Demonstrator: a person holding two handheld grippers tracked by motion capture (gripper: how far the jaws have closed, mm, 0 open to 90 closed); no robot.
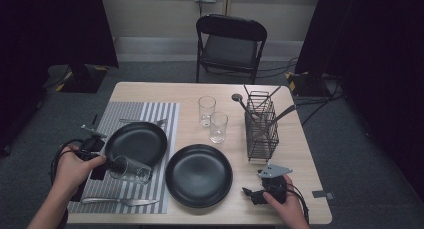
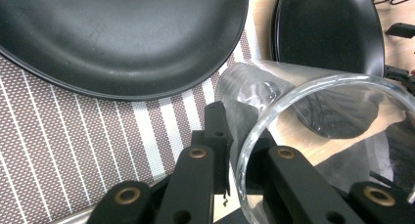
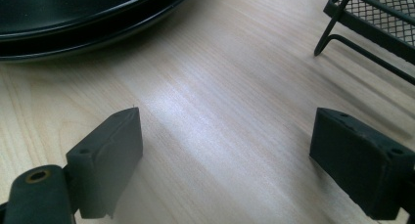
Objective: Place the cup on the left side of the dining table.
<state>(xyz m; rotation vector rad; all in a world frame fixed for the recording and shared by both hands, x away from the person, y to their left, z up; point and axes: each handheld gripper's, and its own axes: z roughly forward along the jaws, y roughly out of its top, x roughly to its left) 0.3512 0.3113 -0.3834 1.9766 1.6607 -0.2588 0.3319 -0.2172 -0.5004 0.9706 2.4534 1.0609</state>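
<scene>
Holding a clear glass (image 1: 131,170) on its side in my left claw (image 1: 111,164), I judge the job about midway: the glass is lifted off the desk (image 1: 300,154) and gripped, but not yet set down upright anywhere. One jaw sits inside the rim and the other outside, pinching the wall, as the left gripper view shows (image 2: 313,131). Below and ahead of that claw lies the striped placemat (image 1: 155,114) with a black plate (image 1: 136,143) on it; a second black plate (image 1: 199,175) sits on the desk off to the base side of the glass. Two more glasses (image 1: 212,120) stand upright farther ahead, so this one probably still has to be stood at the place setting. Its long axis runs roughly level, mouth toward my claw, base pointing away toward the second plate. My right claw (image 1: 255,195) rests on the desk, jaws spread wide with nothing between them (image 3: 220,150).
</scene>
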